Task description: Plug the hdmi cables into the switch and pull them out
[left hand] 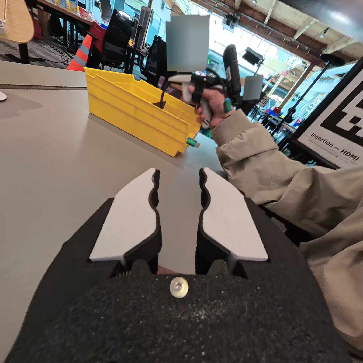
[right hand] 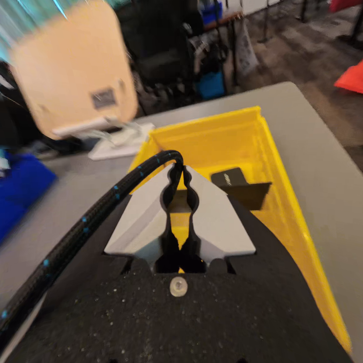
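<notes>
Early stage by the look of it, nothing plugged in that shows. Right gripper (right hand: 178, 169) over the yellow bin (right hand: 279, 196), fingers nearly closed at the tips, pinching a black braided cable (right hand: 110, 194) with blue flecks; cable arcs out to the left and down past the camera. Left wrist view: same right gripper (left hand: 177, 78) up above the bin (left hand: 137, 112), held in a hand (left hand: 213, 107), cable (left hand: 162, 96) hanging from it down into the bin. Black flat box (right hand: 231, 177) lying on the bin floor, probably the switch, ports not visible, so plugged or not cannot be told for certain; no cable seen running into it. Plug held by the right gripper hidden under the fingers, cannot tell which way it points. Left gripper (left hand: 178, 172) low over the grey table (left hand: 49, 167), fingers wide apart, holding nothing. Second plug (left hand: 192, 142), green shell with metal tip, lying on the table just beside the near end of the bin. Another green and gold plug (left hand: 227, 107) near the hand. Judged still to do: all insertions, then all pull-outs. Right wrist view blurred, detail soft. Cable looks stiff and thick, holds its curve.
</notes>
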Available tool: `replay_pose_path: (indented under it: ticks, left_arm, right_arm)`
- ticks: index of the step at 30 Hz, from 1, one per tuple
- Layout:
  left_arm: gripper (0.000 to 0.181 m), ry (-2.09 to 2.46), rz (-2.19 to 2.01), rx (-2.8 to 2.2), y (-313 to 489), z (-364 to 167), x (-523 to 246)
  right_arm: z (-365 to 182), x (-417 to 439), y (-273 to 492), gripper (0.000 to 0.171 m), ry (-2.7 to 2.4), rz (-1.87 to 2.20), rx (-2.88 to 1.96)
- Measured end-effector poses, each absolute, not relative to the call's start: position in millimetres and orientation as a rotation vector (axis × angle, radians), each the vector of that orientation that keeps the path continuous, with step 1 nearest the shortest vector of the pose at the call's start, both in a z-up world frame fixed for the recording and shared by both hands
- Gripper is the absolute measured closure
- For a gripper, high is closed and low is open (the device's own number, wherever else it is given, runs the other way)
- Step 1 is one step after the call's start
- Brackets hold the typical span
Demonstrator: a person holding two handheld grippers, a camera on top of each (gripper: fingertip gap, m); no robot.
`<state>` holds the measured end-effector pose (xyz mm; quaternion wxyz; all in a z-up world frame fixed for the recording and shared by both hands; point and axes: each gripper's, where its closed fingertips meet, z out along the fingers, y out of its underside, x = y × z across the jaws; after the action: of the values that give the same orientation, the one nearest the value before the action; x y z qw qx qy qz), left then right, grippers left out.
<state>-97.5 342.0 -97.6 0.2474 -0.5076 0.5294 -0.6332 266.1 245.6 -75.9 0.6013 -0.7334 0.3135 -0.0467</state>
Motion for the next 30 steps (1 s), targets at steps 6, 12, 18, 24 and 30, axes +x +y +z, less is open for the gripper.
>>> replay_pose_path:
  ticks: [6, 12, 18, 24, 30]
  left_arm:
    - [0.143, 1.5, -1.669, -1.394, 339.0, -107.4, -95.8]
    - [0.144, 1.554, -1.619, -1.373, 332.0, -112.2, -95.3]
    - [0.144, 1.586, -1.583, -1.373, 330.0, -117.6, -94.3]
    - [0.145, 1.603, -1.561, -1.368, 328.0, -120.1, -93.5]
    - [0.145, 1.634, -1.517, -1.352, 324.8, -123.6, -93.4]
  right_arm:
    - [-135.9, 290.5, 210.6, 0.166, 0.744, -0.571, -2.118]
    - [-167.4, 291.5, 188.2, 0.166, 0.666, -0.793, -2.423]
    - [-116.9, 294.9, 175.6, 0.167, 0.677, -0.825, -2.28]
    - [-68.2, 295.8, 132.9, 0.167, 0.713, -0.892, -2.237]
    - [-40.7, 291.0, 112.4, 0.166, 0.7, -0.956, -2.213]
